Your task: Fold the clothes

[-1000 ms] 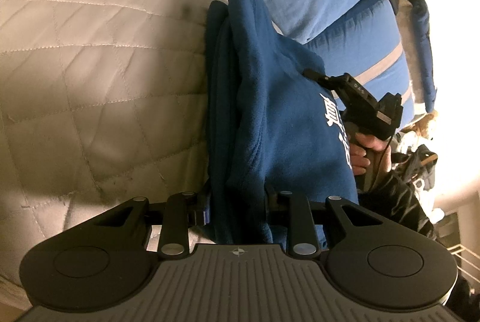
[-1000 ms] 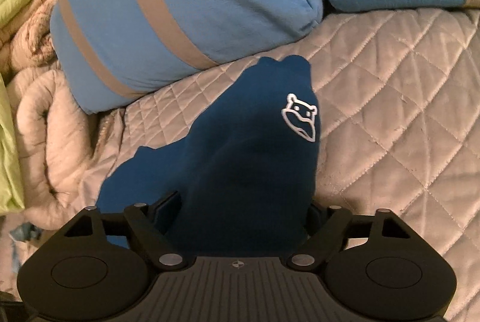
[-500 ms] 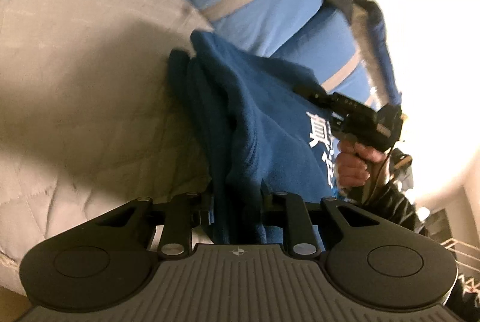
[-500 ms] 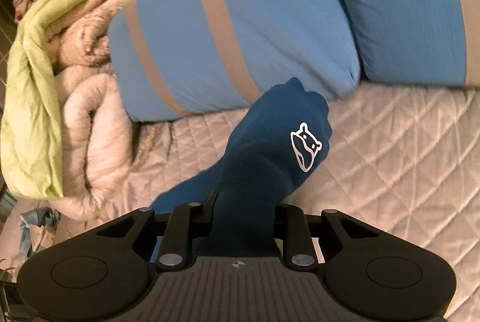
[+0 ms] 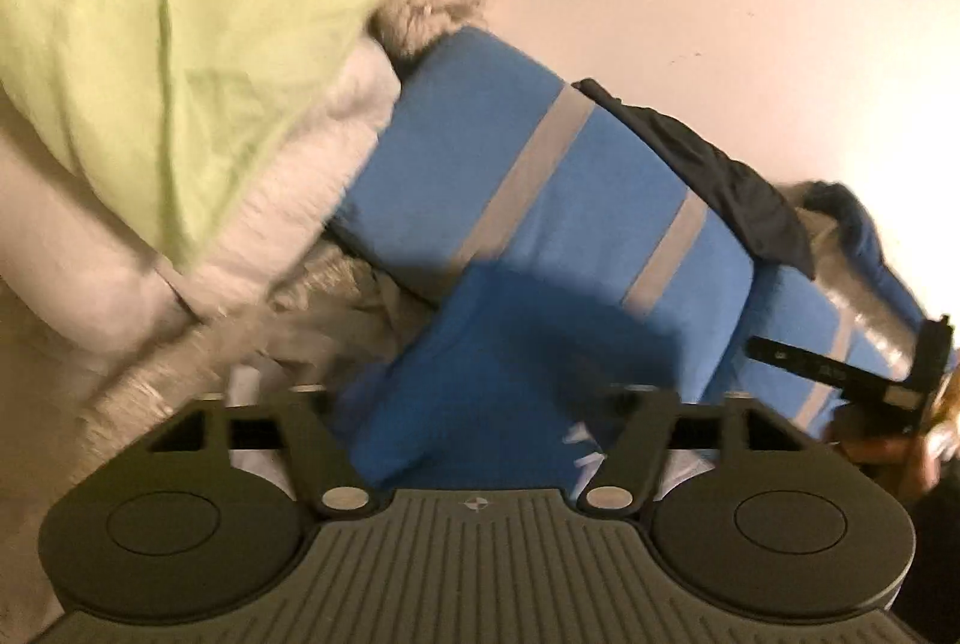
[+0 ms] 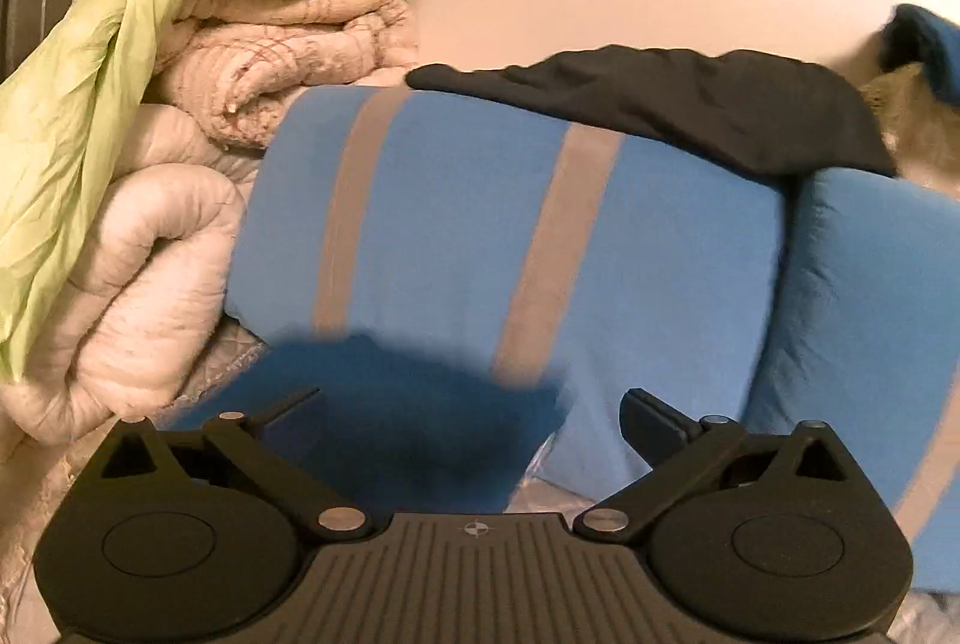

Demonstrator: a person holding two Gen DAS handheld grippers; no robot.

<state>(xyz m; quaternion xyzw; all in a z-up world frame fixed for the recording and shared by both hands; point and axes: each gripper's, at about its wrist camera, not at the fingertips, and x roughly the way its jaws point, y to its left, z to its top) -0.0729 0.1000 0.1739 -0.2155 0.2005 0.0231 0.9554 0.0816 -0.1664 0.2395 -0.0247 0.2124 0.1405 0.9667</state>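
A dark blue fleece garment lies bunched right in front of my left gripper, whose jaws stand wide apart around it without gripping. In the right wrist view the same garment sits low between the spread fingers of my right gripper, which is open too. The right gripper's black body also shows at the right edge of the left wrist view. Both views are motion-blurred.
A blue pillow with grey stripes lies just behind the garment, a second one to its right. A black cloth drapes over the pillows. Folded quilts and a light green sheet are stacked at left against the wall.
Both grippers opened and let go of the blue garment, which dropped low in front of the pillows. Both cameras tilted up toward the pillows and wall.
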